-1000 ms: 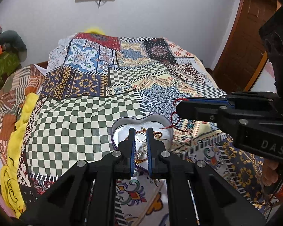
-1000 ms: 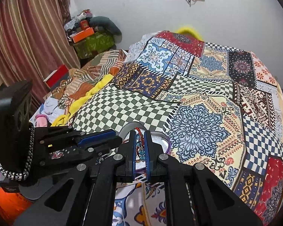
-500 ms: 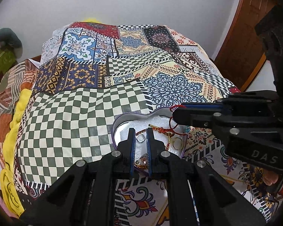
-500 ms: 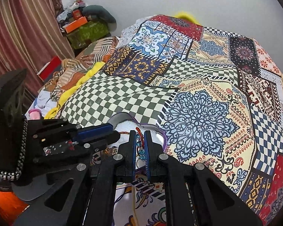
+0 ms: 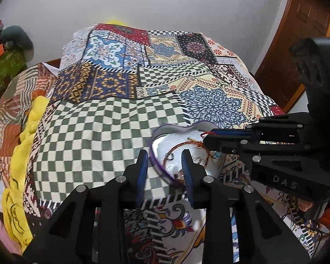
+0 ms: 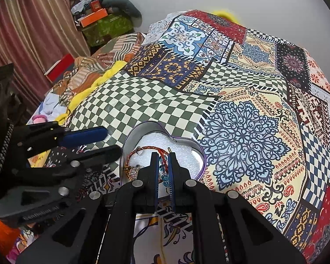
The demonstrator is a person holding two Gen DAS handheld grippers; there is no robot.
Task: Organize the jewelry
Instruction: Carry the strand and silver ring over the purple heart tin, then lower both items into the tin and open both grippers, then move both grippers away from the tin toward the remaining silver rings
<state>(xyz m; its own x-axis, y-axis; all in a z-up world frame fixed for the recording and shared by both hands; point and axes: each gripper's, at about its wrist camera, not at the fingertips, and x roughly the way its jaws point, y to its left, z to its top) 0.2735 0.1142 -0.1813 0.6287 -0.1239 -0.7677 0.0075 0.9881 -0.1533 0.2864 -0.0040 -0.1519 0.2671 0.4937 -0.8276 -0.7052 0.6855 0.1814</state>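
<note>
Both grippers hover at our heart tin (image 5: 165, 129) on the bed (image 5: 94, 132), low centre of frame. Left gripper (image 5: 165, 160), closed before, is opening, straddling its rim. Right gripper (image 6: 163, 161) stays clamped on the red bracelet (image 6: 149, 148).

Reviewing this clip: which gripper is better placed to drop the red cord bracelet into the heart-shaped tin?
Right. The right gripper is shut on the red cord bracelet directly above the heart-shaped tin. The left gripper is opening around the tin's near rim and holds no jewelry.
</note>
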